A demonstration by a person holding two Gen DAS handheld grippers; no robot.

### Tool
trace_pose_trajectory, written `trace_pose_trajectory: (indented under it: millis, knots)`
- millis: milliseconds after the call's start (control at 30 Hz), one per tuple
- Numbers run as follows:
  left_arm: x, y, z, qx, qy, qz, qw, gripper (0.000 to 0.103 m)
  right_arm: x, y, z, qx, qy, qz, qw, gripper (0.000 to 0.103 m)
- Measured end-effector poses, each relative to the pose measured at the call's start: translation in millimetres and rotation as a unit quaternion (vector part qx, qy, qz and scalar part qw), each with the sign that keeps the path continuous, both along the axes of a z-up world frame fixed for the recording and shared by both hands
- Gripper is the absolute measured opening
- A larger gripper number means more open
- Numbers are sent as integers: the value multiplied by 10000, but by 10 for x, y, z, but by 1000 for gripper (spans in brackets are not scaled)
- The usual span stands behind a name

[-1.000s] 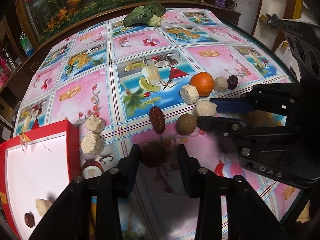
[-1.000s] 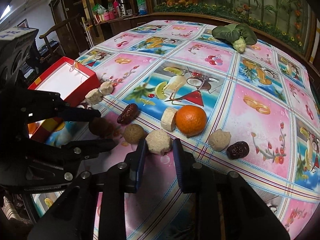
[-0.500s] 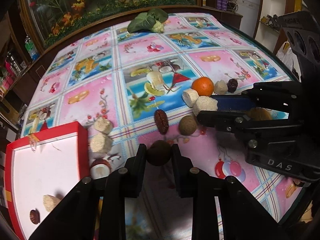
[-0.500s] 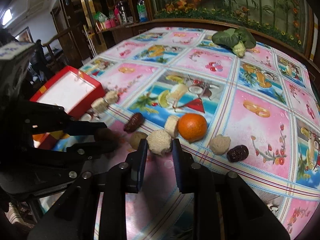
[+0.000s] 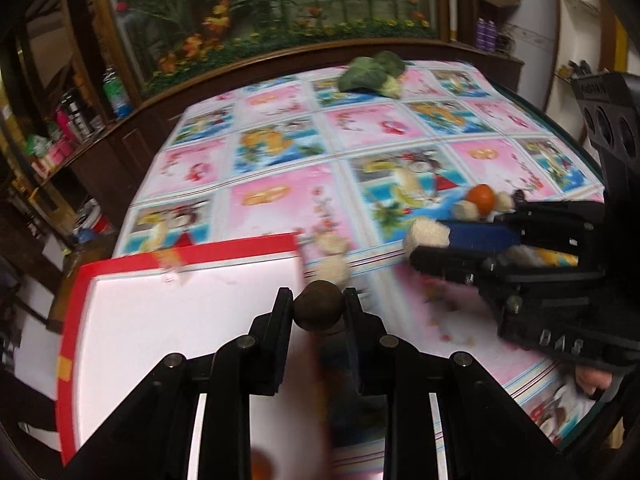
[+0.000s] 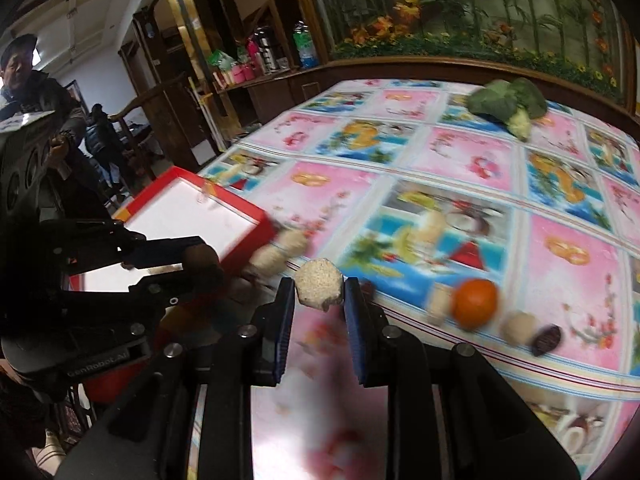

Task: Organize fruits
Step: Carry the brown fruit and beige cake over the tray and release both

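My left gripper (image 5: 319, 304) is shut on a round brown fruit (image 5: 319, 307) and holds it over the right edge of the red box with a white inside (image 5: 180, 320). My right gripper (image 6: 319, 292) is shut on a pale rough chunk (image 6: 319, 291), lifted above the table; it shows in the left wrist view (image 5: 427, 235). The red box also shows in the right wrist view (image 6: 192, 216), with the left gripper (image 6: 200, 260) over its near corner. An orange (image 6: 475, 307), a pale ball (image 6: 519, 327) and a dark date (image 6: 546, 339) lie on the tablecloth to the right.
Two pale chunks (image 6: 276, 254) lie beside the box's right wall. A leafy green vegetable (image 6: 510, 104) lies at the table's far side. A wooden ledge with flowers borders the far edge. People stand at the far left (image 6: 24, 80).
Both grippers have closed on their pieces and lifted them. The left one has carried the brown fruit left to the red box. The right one has raised the pale chunk and swung left.
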State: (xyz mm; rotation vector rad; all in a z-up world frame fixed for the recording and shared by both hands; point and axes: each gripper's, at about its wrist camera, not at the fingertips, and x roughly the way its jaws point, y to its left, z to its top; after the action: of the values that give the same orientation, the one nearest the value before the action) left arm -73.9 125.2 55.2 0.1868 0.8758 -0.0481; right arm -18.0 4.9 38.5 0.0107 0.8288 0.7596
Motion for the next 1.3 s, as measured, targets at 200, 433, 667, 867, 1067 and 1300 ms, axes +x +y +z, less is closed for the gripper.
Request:
trace_pose_trajectory:
  millis: [200,433,667,867,1067,1300]
  knots:
    - [-81,385,-4,111,10,361,9993,24,-169,627,76,112,-79,475,9988,28]
    - [-114,754,-131,155,171,678,9974,24,-281,1077,23,-37,-68,762,9971,28]
    - [-96,881,-243,169,276,777,9965,24,-306,1262,-117,-364,21,895,9953,28]
    - [-42,877,-337,300,421,871,9949,27,-342,1297,-111,-503,-51,954,9942,28]
    - [-52,843,-280,326,346,1023,9936,42,-328,1222,-81,-394,51,982,9944,28]
    - [-35,561,-160,302,151,976,9947,56,-250,990,29,-164,40,799,9967,28]
